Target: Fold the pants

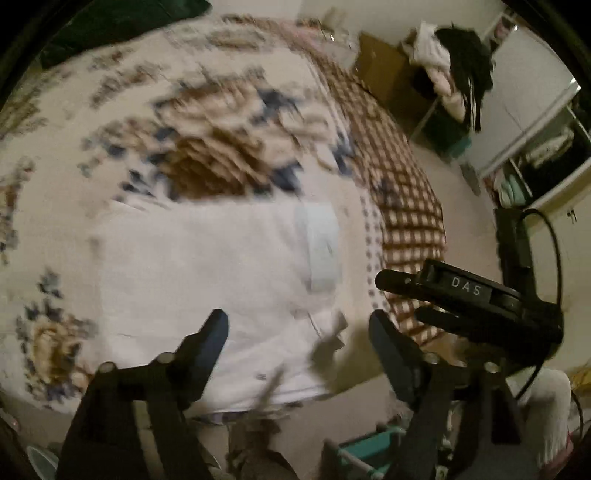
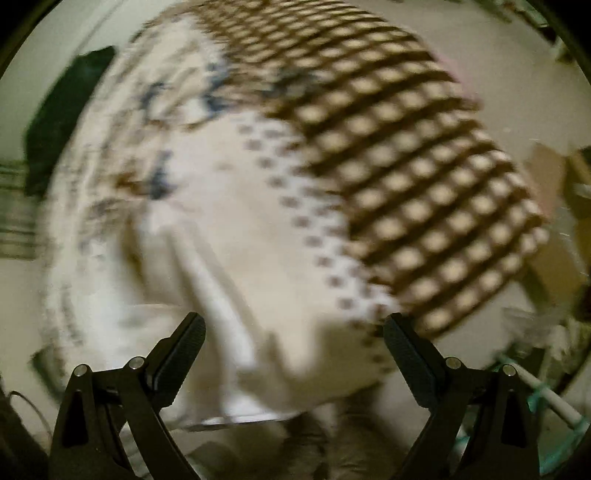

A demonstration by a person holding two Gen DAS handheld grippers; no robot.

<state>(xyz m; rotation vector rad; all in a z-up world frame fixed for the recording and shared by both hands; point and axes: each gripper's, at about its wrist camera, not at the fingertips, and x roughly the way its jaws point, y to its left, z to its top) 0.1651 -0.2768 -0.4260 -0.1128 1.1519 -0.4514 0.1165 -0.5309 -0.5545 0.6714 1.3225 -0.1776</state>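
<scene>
White pants lie folded flat on a floral bedspread, near the bed's front edge. My left gripper is open and empty, held just above the pants' near part. The right gripper's fingers show at the right of the left wrist view, beside the pants and over the bed's edge. In the right wrist view my right gripper is open and empty above the white pants. Both views are motion-blurred.
A brown checked blanket hangs over the bed's right side, also in the right wrist view. A dark green cloth lies at the bed's far end. A clothes heap and white shelves stand at the right. A teal rack is below.
</scene>
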